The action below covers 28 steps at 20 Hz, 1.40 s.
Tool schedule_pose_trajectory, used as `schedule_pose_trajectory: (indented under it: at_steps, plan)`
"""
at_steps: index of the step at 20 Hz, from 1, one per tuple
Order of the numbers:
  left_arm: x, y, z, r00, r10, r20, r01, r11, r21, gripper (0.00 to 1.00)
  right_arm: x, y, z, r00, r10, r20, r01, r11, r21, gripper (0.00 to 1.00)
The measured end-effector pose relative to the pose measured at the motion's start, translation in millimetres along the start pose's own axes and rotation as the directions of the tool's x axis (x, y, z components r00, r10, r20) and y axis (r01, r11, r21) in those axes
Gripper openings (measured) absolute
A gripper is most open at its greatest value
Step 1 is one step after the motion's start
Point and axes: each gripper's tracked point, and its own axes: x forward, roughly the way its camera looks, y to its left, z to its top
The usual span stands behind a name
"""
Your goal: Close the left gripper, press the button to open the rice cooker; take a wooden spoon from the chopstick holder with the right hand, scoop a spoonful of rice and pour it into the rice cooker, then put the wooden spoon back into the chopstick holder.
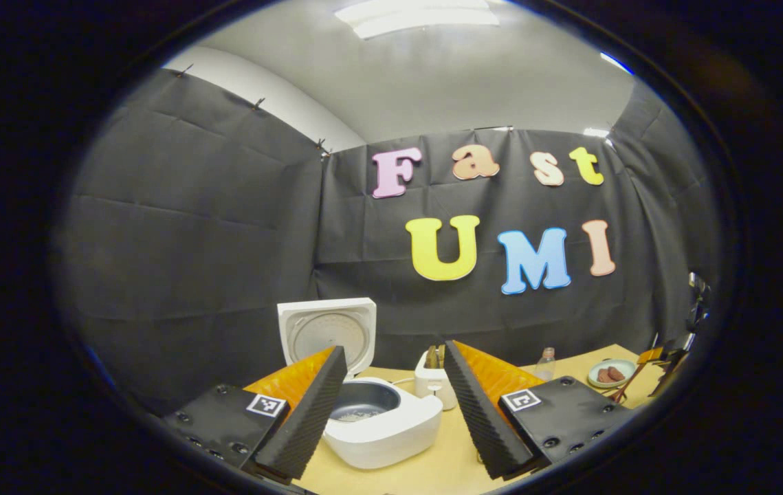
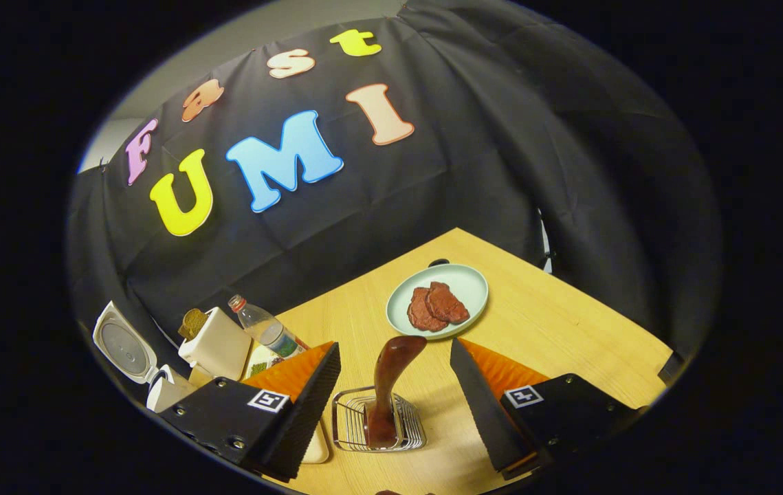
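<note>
Now both grippers, left gripper (image 1: 394, 412) and right gripper (image 2: 394, 405), are spread; wooden spoon (image 2: 391, 385) stands in the chopstick holder (image 2: 346, 423), plate (image 2: 463, 278) beyond, rice cooker (image 1: 381, 426) lid up

left gripper (image 1: 394, 405): ridged wedge jaws, flat bolted plates showing square coded markers.
right gripper (image 2: 394, 405): matching ribbed jaws, screws, square markers showing.

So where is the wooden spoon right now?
In the right gripper view the wooden spoon stands in the wire chopstick holder on the table, between the right claw's open fingers, with the plate of meat just beyond it.
</note>
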Motion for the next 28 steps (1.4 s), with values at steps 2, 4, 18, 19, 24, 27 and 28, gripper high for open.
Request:
schedule_pose_trajectory:
  at_steps: [2, 4, 18, 19, 24, 27, 28]
  plan:
    - [-4, 7, 1, 1.000, 0.018, -0.005, -0.018, 1.000, 0.009, 0.98, 10, 1, -9, 0.999, -0.004, -0.033, 0.004, 1.000, 0.008, 0.97]
    - [-8, 12, -1, 0.999, 0.033, -0.013, -0.033, 0.999, 0.006, 0.98, 18, 2, -21, 0.998, -0.004, -0.066, 0.005, 1.000, 0.011, 0.97]
    - [-13, 22, -4, 0.999, 0.033, -0.012, -0.032, 0.999, 0.026, 0.96, 10, 27, -39, 0.993, 0.034, -0.109, -0.043, 0.996, -0.078, 0.11]
    - [-12, 22, -5, 1.000, 0.026, -0.011, -0.025, 0.999, 0.023, 0.98, 5, 29, -35, 0.995, 0.028, -0.096, -0.037, 0.995, -0.098, 0.11]
    - [-5, 29, -14, 1.000, 0.010, -0.009, -0.010, 1.000, -0.004, 0.97, -16, 47, -7, 0.999, 0.032, -0.031, -0.036, 0.989, -0.140, 0.11]
    - [-3, 39, -23, 1.000, 0.004, -0.012, -0.005, 1.000, -0.027, 0.96, -29, 65, 8, 0.999, 0.053, 0.003, -0.052, 0.987, -0.150, 0.11]
    - [-1, 42, -26, 1.000, 0.004, -0.015, -0.004, 0.999, -0.034, 0.96, -33, 73, 11, 0.998, 0.064, 0.012, -0.062, 0.987, -0.151, 0.11]
